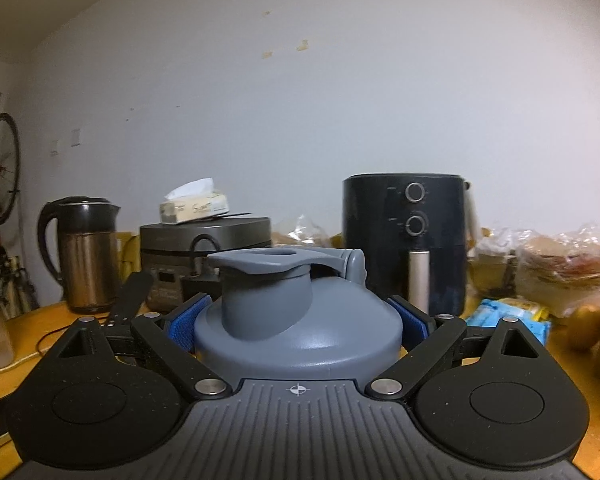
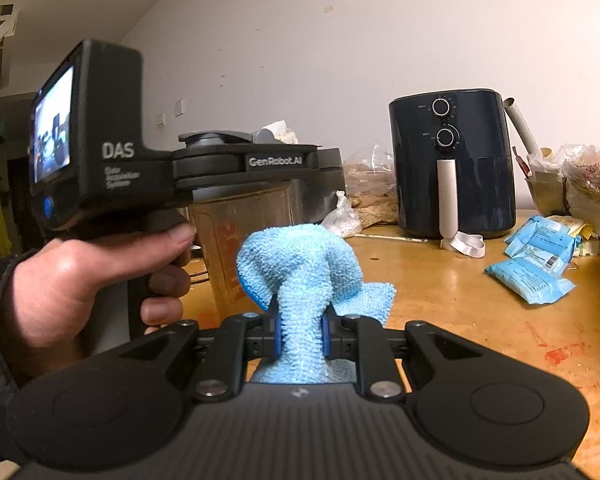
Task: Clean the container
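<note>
The left gripper [image 1: 298, 320] clamps the upright container [image 2: 244, 240] by its grey lid [image 1: 296, 332]. The right gripper's [image 2: 300, 336] jaws pinch a blue cloth [image 2: 300, 272], narrow.

Two near-level wrist views, shared air fryer [image 1: 406, 240]

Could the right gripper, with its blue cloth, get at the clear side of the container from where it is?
Probably yes. The right gripper, shut on the blue cloth, sits beside the container, with nothing between them. The left gripper clamps only the grey lid, leaving the wall bare.
</note>
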`<action>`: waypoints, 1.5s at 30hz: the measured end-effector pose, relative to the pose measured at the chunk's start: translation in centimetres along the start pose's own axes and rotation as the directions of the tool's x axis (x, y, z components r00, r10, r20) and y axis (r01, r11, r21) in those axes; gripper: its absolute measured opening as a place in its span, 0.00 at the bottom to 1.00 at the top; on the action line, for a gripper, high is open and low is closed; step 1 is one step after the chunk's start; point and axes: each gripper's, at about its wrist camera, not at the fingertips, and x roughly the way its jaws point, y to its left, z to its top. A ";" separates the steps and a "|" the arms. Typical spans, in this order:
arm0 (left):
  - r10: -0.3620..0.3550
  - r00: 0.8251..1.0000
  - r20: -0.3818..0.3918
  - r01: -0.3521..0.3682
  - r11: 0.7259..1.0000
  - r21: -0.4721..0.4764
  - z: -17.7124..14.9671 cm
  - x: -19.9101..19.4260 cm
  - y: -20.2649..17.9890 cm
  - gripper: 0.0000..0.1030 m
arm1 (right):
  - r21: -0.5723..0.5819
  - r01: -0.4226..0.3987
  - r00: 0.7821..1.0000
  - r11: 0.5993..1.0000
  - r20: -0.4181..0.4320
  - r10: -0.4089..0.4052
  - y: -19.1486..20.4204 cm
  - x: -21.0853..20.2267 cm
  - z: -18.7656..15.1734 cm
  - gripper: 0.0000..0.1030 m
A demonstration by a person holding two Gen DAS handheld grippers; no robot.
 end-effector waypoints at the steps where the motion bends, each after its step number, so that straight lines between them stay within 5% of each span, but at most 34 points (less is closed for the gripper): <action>1: -0.016 1.000 0.003 0.016 1.000 0.000 -0.1 0.0 0.2 0.92 | 0.001 0.000 1.000 1.000 0.000 0.000 0.0 0.0 0.0 0.16; 10: -0.161 0.986 0.041 0.161 0.987 0.011 -0.8 0.2 1.5 0.92 | 0.009 0.000 1.000 1.000 0.003 0.000 -0.2 -0.2 0.0 0.16; 15: -0.284 0.958 0.038 0.283 0.959 0.018 -0.8 0.8 2.8 0.92 | 0.013 0.003 1.000 1.000 0.003 -0.003 -0.3 -0.3 0.0 0.16; 23: -0.469 0.882 0.045 0.467 0.883 0.041 -1.4 1.6 4.6 0.92 | 0.017 0.001 1.000 1.000 0.003 -0.001 -0.2 -0.3 0.0 0.16; 36: -0.633 0.772 0.053 0.630 0.774 0.061 -1.6 3.4 6.2 0.92 | 0.004 0.000 1.000 1.000 0.004 0.000 0.0 -0.3 0.0 0.12; 45: -0.749 0.661 0.043 0.745 0.662 0.077 -1.7 4.7 7.3 0.92 | 0.007 0.007 1.000 1.000 0.006 -0.007 0.0 -0.6 0.2 0.12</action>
